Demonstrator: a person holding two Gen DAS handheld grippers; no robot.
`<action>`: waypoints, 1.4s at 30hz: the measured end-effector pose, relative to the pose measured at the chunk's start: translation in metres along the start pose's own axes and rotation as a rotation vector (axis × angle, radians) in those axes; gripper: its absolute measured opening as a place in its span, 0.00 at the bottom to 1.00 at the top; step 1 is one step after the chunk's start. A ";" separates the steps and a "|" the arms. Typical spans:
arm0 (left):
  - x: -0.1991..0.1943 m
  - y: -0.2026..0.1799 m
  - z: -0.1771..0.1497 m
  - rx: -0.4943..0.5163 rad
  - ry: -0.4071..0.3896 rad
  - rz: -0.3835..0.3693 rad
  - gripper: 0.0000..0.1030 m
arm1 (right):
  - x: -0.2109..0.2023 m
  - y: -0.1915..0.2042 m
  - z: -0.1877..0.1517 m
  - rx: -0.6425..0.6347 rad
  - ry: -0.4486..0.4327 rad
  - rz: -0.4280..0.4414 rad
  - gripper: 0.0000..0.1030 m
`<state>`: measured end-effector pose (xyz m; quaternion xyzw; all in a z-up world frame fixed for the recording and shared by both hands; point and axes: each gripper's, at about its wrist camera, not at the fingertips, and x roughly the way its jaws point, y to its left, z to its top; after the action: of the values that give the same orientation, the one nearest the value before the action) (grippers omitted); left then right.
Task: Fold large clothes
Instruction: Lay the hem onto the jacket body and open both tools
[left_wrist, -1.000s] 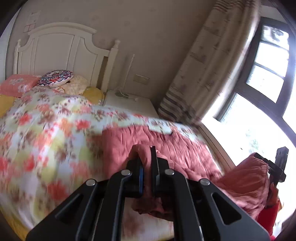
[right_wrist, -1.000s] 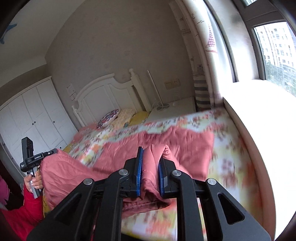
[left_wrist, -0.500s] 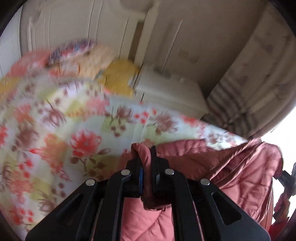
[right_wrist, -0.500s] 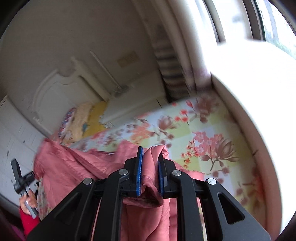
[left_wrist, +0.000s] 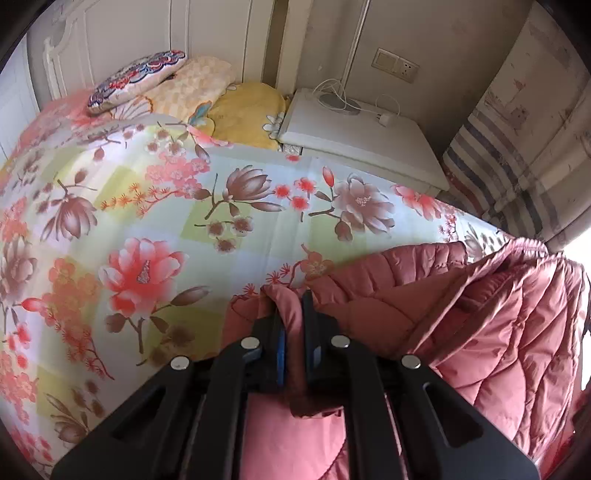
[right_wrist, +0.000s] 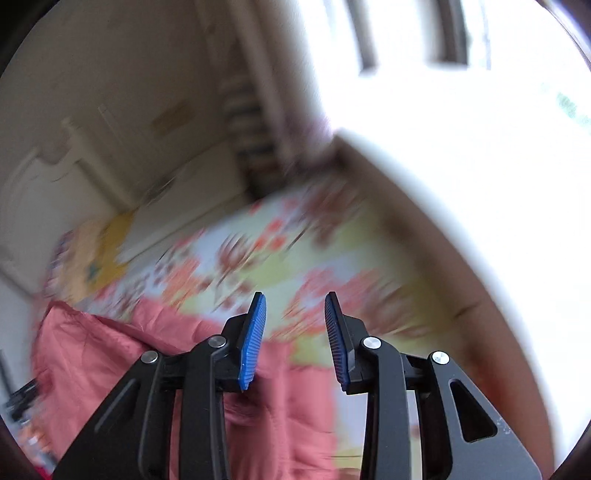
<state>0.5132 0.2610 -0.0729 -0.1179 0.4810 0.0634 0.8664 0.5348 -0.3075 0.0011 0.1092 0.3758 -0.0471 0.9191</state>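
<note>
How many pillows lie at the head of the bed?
3: a patterned pillow on the left, a beige pillow under it, a yellow pillow beside the nightstand. Others may be hidden.

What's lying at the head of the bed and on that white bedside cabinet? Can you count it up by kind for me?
Pillows and cushions: 3, namely the patterned cushion, the peach checked pillow and the yellow pillow
Bedside cabinet: 1
White cable with plug on the cabinet: 1
Total: 5
</note>
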 end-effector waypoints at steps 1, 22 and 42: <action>0.000 0.000 0.001 0.000 0.000 0.000 0.08 | -0.018 0.014 0.000 -0.054 -0.050 -0.007 0.31; -0.082 -0.002 -0.034 0.108 -0.164 0.057 0.71 | 0.051 0.198 -0.126 -0.643 0.284 0.124 0.64; 0.032 -0.202 -0.023 0.345 0.042 0.127 0.84 | 0.055 0.194 -0.112 -0.573 0.280 0.174 0.67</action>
<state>0.5566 0.0602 -0.0830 0.0620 0.5093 0.0320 0.8577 0.5304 -0.0926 -0.0836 -0.1169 0.4855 0.1548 0.8525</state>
